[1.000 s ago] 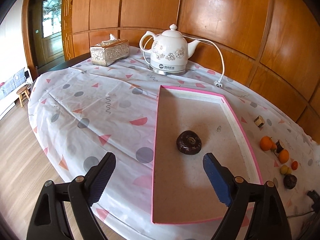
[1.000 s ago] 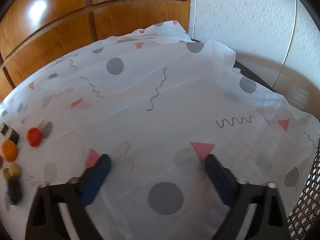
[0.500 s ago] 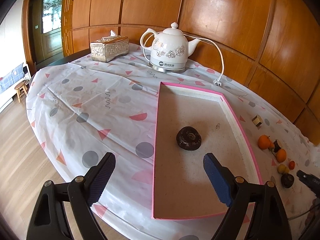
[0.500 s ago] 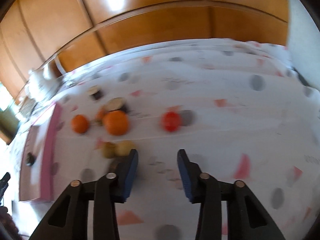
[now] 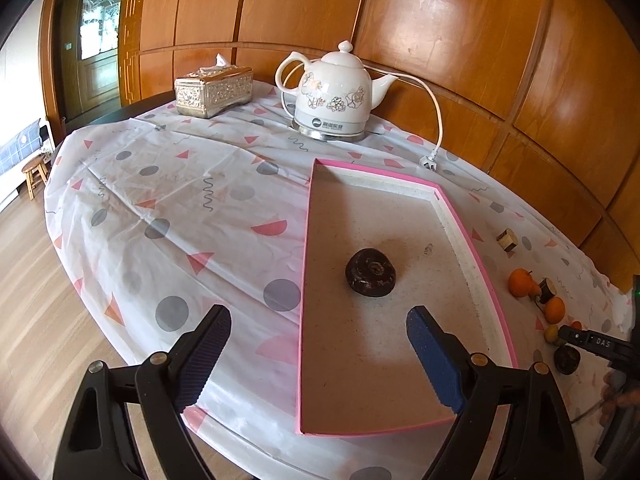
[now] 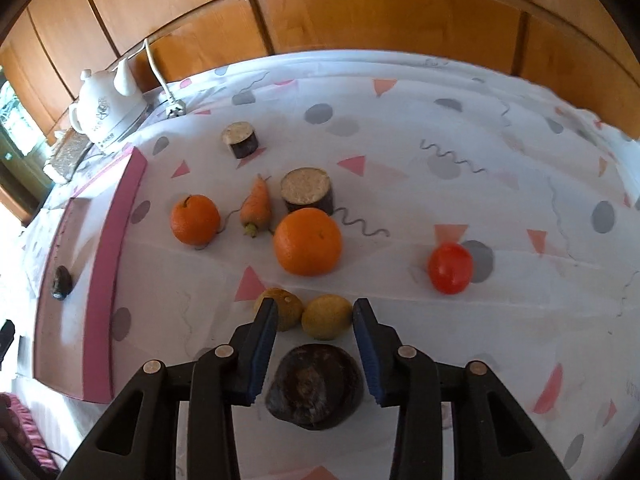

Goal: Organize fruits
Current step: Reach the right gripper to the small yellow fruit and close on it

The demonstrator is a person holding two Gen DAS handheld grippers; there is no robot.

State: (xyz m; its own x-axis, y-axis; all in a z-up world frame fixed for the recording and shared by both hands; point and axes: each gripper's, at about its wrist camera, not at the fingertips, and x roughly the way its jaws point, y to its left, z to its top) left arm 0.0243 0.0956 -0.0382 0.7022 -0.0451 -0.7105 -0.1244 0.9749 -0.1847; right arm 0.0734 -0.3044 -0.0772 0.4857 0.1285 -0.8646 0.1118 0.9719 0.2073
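Note:
A pink-rimmed tray (image 5: 464, 224) holds one dark round fruit (image 5: 370, 272). My left gripper (image 5: 318, 314) hangs open over the tray's near end, with nothing between its fingers. Right of the tray lie a big orange (image 6: 307, 241), a small orange (image 6: 195, 219), a carrot (image 6: 256, 208), a red tomato (image 6: 450, 267), two yellowish fruits (image 6: 326, 317) and a dark fruit (image 6: 314, 386). My right gripper (image 6: 315, 304) hovers above that dark fruit. Its jaws are narrowed but apart and press on nothing.
Two brown cut cylinders (image 6: 307, 194) stand among the fruits. A white kettle (image 5: 332, 100) with its cord and a silver tissue box (image 5: 214, 90) sit at the table's back. Wood panelling runs behind. The table's edge drops to the floor on the left.
My right gripper swung from bare tablecloth over to the fruit cluster, and its jaws narrowed. It now hangs above the dark fruit. The left gripper has stayed in place.

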